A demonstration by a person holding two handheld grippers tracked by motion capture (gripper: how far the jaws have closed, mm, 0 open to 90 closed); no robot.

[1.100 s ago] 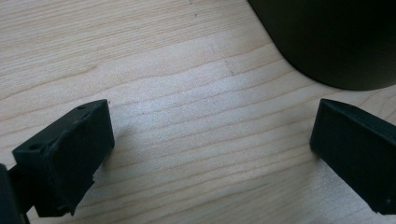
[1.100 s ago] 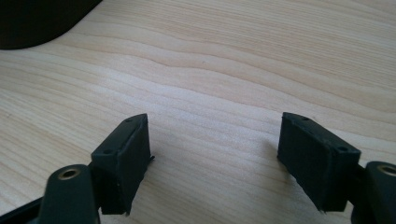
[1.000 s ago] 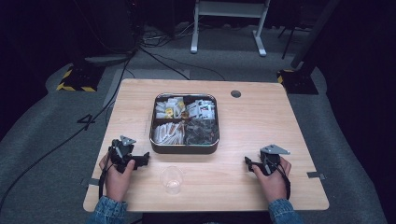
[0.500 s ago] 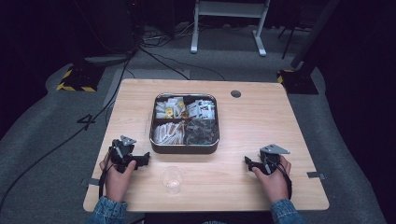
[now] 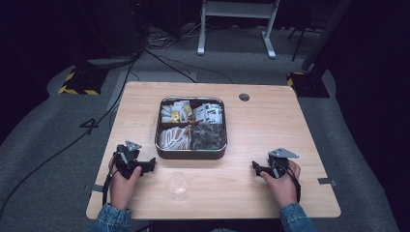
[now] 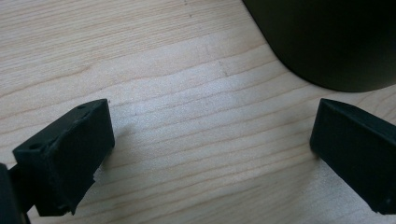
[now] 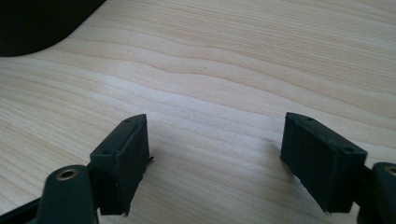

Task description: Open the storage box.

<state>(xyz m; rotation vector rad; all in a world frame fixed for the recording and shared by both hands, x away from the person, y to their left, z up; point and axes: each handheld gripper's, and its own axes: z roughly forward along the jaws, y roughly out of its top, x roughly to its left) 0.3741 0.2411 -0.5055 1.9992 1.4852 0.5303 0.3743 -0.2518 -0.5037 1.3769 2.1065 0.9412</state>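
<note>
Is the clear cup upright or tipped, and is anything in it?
Upright: the clear cup stands mouth up on the table, between both grippers, apparently empty.

Your wooden table (image 5: pixel 270 130) carries a compartmented metal tray (image 5: pixel 191 152) just ahead of your left gripper (image 5: pixel 147 166) and a clear plastic cup (image 5: pixel 177 185) right of it.

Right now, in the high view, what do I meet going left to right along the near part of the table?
Left gripper → clear cup → right gripper. The tin sits farther back, between the two grippers.
</note>
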